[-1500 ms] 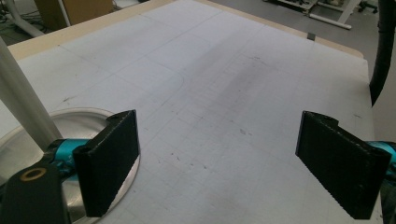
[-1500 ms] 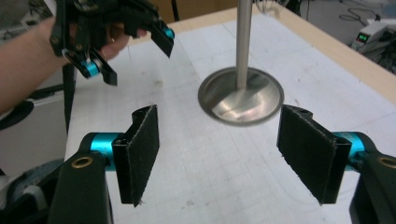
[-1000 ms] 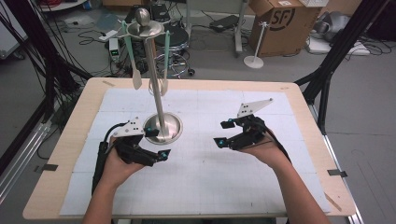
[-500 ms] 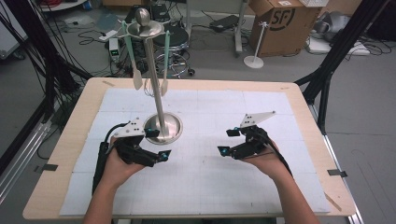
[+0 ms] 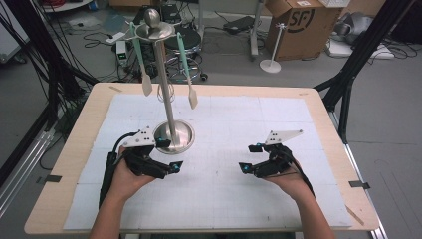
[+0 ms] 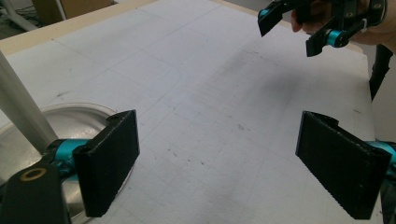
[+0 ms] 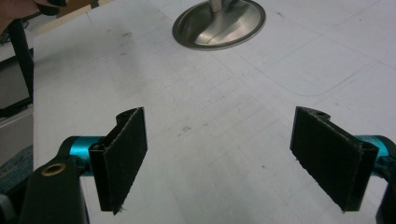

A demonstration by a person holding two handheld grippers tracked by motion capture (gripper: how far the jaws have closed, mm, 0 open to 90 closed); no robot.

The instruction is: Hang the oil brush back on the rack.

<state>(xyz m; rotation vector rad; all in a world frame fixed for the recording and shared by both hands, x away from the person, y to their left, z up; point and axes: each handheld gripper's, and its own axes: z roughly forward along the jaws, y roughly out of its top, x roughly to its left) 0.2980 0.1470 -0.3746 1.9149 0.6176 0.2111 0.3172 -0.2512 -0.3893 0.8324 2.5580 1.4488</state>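
Observation:
A steel stand (image 5: 172, 135) with a round base and a tall pole stands left of the mat's middle. From its top disc hang two pale green spatulas (image 5: 183, 64) and a thin wire utensil. My left gripper (image 5: 170, 154) rests just in front of the base, open and holding nothing. In the left gripper view the base (image 6: 79, 116) lies right beside the left gripper's (image 6: 226, 163) left pad. My right gripper (image 5: 249, 158) sits right of the mat's middle, open with nothing in it. In the right gripper view the right gripper (image 7: 227, 154) points across bare mat at the base (image 7: 219, 21).
A white gridded mat (image 5: 224, 199) covers most of the wooden table (image 5: 64, 164). On the floor beyond the far edge are a cardboard box (image 5: 303, 25), a stool, a small white stand and cables. A black frame leg (image 5: 348, 89) stands by the right edge.
My right gripper has moved slightly toward the near edge and lower over the mat. The left gripper and the stand have stayed still.

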